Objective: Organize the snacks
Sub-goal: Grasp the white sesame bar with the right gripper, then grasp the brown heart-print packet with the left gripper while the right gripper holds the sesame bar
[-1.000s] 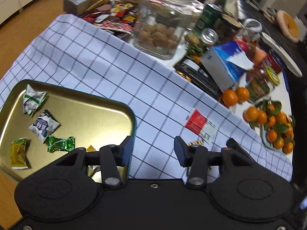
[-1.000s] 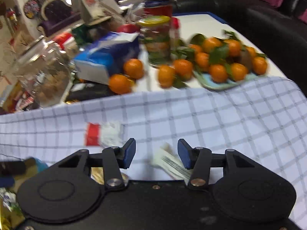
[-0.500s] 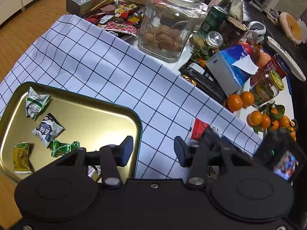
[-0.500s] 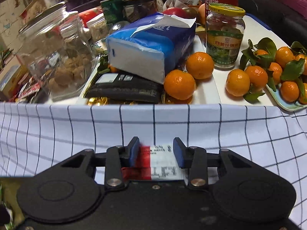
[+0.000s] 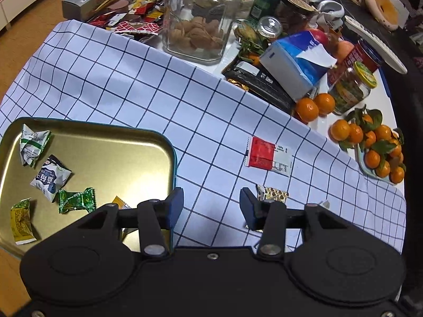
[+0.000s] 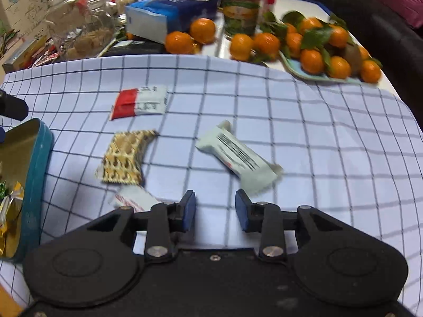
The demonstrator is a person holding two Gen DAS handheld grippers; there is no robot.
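**Loose snacks on the checked cloth, both tools empty**

The left tool (image 5: 211, 204) hangs over the near edge of the checked cloth (image 5: 127, 79), its jaws apart with nothing between them. Its left finger (image 5: 175, 200) sits over the right rim of the tin tray (image 5: 173, 158), a gold tray with a teal outer wall. In the tray lie a white-and-green candy (image 5: 33, 144), a white-and-blue packet (image 5: 50, 181), a green candy (image 5: 76, 200) and a yellow packet (image 5: 21, 220); another yellow wrapper (image 5: 120, 203) shows partly behind the tool.

The right tool (image 6: 215, 210) points down at the cloth. Its jaws have just been closing, yet a gap remains and only bare cloth shows between them. Just beyond its right finger lies a white bar wrapper (image 6: 239, 158) with black print, set at a slant. To the left of that lies a tan patterned packet (image 6: 127, 155), and farther back a red-and-white sachet (image 6: 139, 102). A small white-and-red packet (image 6: 134, 199) lies near the left finger, partly hidden by the tool. All four rest on the cloth, outside the tray.

Behind the cloth the surface is crowded: a glass jar (image 5: 201, 18) of cookies, a blue tissue pack (image 5: 296, 60), loose tangerines (image 5: 314, 105), and a plate of tangerines (image 6: 330, 50) with leaves.
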